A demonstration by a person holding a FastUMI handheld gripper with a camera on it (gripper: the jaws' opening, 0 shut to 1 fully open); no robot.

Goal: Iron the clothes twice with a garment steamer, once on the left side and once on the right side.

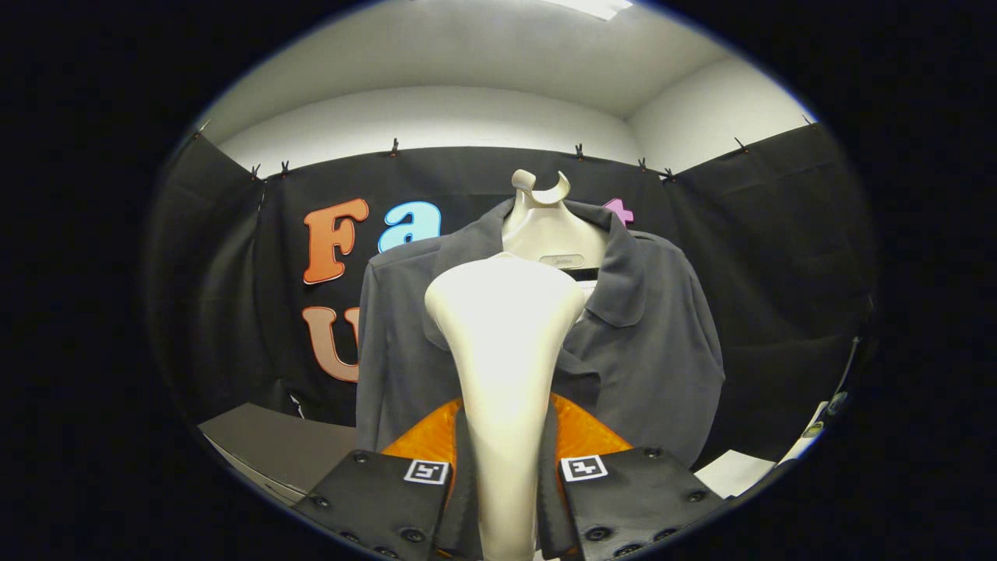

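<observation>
The gripper is clamping the steamer by its handle, both fingers pressing against the narrow cream stem from either side, so the jaws are closed tight on it with no gap showing. The handle is rising straight up from between the fingers and widening into a broad, rounded head that is facing away, toward the clothing. The head is sitting upright, not tilted to either side.

Just behind the fingers, an orange piece is showing on both sides of the handle; what it belongs to is hard to tell.

Beyond the steamer head, a grey shirt is hanging on a pale hanger, its collar open and spreading to both sides of the hanger's neck. The steamer head is lining up with the shirt's chest, slightly toward the left of the collar opening, and is covering the middle of the front. Whether the head is touching the cloth or hovering just off it cannot be told from here. The shirt's sleeves are drooping down at both sides, the right one bulging outward.

Behind the shirt, the black cloth wall is hanging from small clips along its top edge, with a white wall and ceiling above it. Low to the left of the shirt, a grey tabletop is jutting out, its corner pointing toward the fingers. Low to the right, a white sheet is lying near the shirt's hem
</observation>
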